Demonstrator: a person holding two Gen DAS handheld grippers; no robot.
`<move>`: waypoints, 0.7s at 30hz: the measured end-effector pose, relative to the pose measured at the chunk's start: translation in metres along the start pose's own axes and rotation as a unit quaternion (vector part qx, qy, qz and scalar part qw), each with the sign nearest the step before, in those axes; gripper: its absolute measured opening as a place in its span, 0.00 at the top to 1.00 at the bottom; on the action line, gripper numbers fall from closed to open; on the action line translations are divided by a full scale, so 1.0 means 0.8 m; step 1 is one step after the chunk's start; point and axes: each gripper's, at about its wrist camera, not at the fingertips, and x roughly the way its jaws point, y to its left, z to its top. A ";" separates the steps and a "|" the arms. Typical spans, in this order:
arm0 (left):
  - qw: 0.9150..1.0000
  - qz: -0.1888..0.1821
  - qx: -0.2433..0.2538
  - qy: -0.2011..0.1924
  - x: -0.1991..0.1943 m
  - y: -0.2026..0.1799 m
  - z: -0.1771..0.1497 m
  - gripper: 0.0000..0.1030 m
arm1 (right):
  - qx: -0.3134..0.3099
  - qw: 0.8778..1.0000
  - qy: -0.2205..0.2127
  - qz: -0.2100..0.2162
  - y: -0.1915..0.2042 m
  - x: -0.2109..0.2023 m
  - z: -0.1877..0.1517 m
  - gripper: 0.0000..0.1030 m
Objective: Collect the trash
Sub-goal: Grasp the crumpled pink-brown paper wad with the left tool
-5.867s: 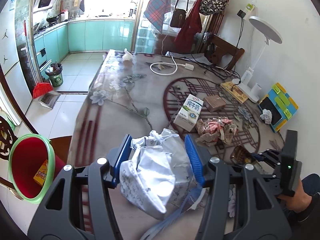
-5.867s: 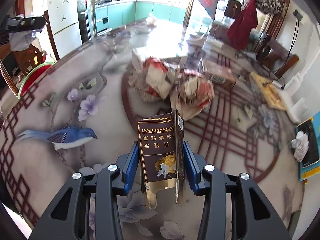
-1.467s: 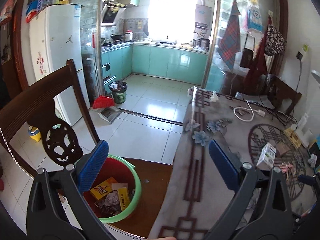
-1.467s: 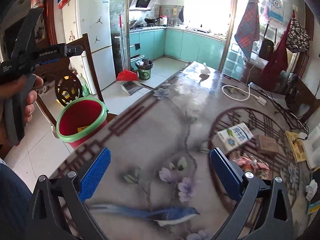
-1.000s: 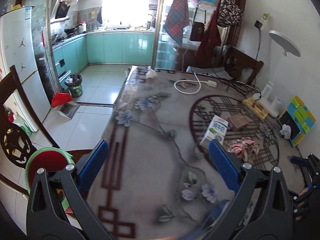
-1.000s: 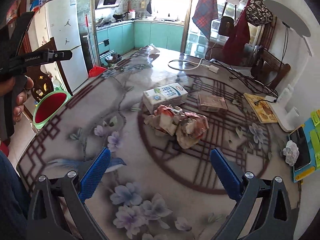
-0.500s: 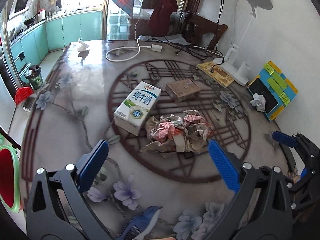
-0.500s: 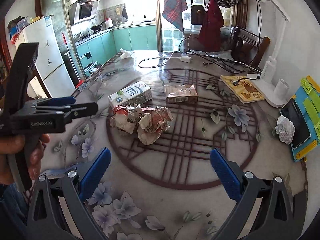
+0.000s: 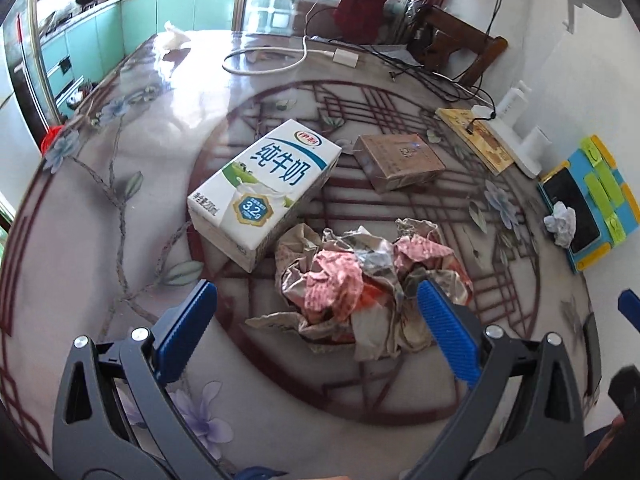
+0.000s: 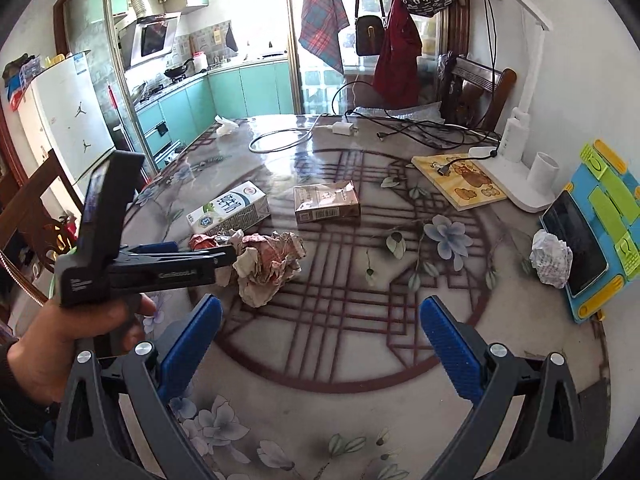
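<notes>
Crumpled paper wad point(image 9: 362, 280) now nearer between the spread left claw point(image 9: 316, 322); right claw point(image 10: 320, 330) likewise released.

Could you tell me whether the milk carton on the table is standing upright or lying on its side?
Lying on its side. The milk carton rests flat on the table, its printed front panel facing up, beside the crumpled paper.

Black claw point(image 9: 316, 334) frames, ribbed blue pads point(image 9: 448, 338), silver screws.

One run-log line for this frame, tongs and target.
left tongs: open, over crumpled wrapper | right tongs: open, empty | milk carton: on table
</notes>
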 end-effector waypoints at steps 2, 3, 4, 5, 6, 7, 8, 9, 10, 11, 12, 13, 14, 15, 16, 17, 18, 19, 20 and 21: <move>1.000 0.008 -0.004 0.001 0.006 -0.004 0.001 0.05 | 0.001 1.000 -0.001 0.000 -0.001 0.001 0.002 0.06; 1.000 0.012 -0.005 0.002 0.009 -0.005 0.001 0.05 | 0.002 1.000 0.000 0.000 -0.002 0.001 0.002 0.06; 1.000 0.019 -0.006 0.003 0.012 -0.006 0.001 0.05 | 0.003 1.000 -0.001 0.000 -0.003 0.001 0.003 0.06; 1.000 0.024 -0.009 0.002 0.014 -0.005 0.001 0.05 | 0.004 1.000 0.000 0.001 -0.004 0.001 0.003 0.06; 0.999 0.029 -0.013 0.003 0.014 -0.004 0.000 0.08 | 0.004 1.000 0.000 0.001 -0.004 0.001 0.003 0.06; 0.999 0.032 -0.015 0.007 0.016 -0.002 -0.001 0.12 | 0.004 1.000 -0.001 0.001 -0.004 0.001 0.003 0.06; 0.999 0.030 -0.018 0.011 0.019 0.001 -0.002 0.20 | 0.005 1.000 -0.001 0.001 -0.004 0.001 0.003 0.06; 0.999 0.028 -0.020 0.018 0.022 0.004 -0.005 0.27 | 0.005 1.000 -0.001 0.001 -0.004 0.001 0.003 0.06; 0.999 0.027 -0.020 0.023 0.024 0.007 -0.006 0.32 | 0.004 1.000 -0.001 0.001 -0.004 0.001 0.003 0.06; 0.999 0.026 -0.018 0.026 0.024 0.010 -0.008 0.43 | 0.004 1.000 -0.001 0.001 -0.004 0.001 0.003 0.06; 0.999 0.026 -0.013 0.026 0.023 0.013 -0.009 0.47 | 0.003 1.000 -0.001 0.000 -0.003 0.001 0.003 0.06; 0.999 0.026 -0.008 0.023 0.021 0.014 -0.010 0.48 | 0.000 1.000 -0.001 -0.001 -0.003 0.002 0.002 0.06; 0.999 0.024 -0.005 0.023 0.018 0.016 -0.011 0.50 | -0.001 1.000 0.000 -0.002 -0.003 0.003 0.002 0.06; 1.000 0.020 -0.003 0.023 0.015 0.018 -0.011 0.51 | -0.003 1.000 0.001 -0.003 -0.002 0.004 0.001 0.06; 1.000 0.019 0.002 0.021 0.010 0.020 -0.012 0.51 | -0.004 1.000 0.003 -0.004 -0.001 0.006 0.000 0.06; 1.000 0.020 0.009 0.018 0.005 0.021 -0.012 0.52 | -0.005 1.000 0.004 -0.005 0.000 0.008 0.000 0.06; 1.000 0.021 0.014 0.015 -0.001 0.023 -0.014 0.52 | -0.006 1.000 0.006 -0.006 0.001 0.011 0.000 0.06; 1.000 0.019 0.017 0.013 -0.009 0.025 -0.014 0.52 | -0.007 1.000 0.007 -0.006 0.001 0.012 -0.001 0.06; 1.000 0.017 0.021 0.010 -0.019 0.028 -0.015 0.52 | -0.009 1.000 0.008 -0.007 0.003 0.014 -0.001 0.06; 1.000 0.018 0.025 0.005 -0.029 0.030 -0.016 0.52 | -0.011 1.000 0.007 -0.008 0.004 0.015 -0.001 0.06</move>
